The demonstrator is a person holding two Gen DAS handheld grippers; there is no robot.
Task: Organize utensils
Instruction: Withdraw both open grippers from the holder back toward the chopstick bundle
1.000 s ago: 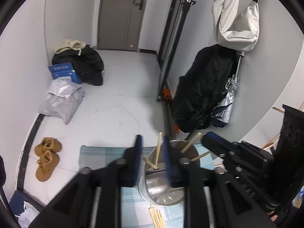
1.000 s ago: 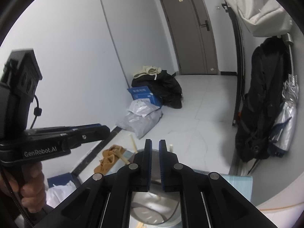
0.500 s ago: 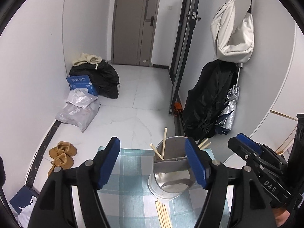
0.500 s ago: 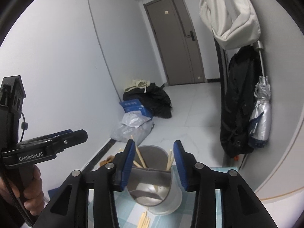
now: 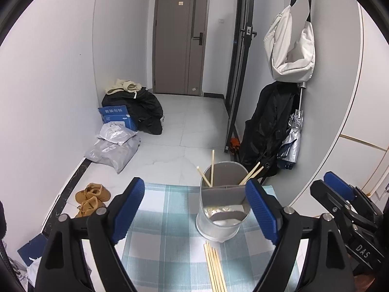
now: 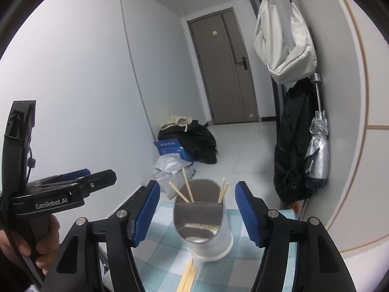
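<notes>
With both grippers' fingers (image 5: 261, 209) opening empty, you're wanting to dip for one loose pale wooden chopstick (image 5: 215, 267) beside the shiny metal holder (image 5: 222, 215), not the bunch.

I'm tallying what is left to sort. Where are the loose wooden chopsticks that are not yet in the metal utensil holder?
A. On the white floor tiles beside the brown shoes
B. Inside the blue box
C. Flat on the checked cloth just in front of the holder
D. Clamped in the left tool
C: a bundle of loose wooden chopsticks lies flat on the blue-and-white checked cloth, just in front of the silver metal utensil holder.
</notes>
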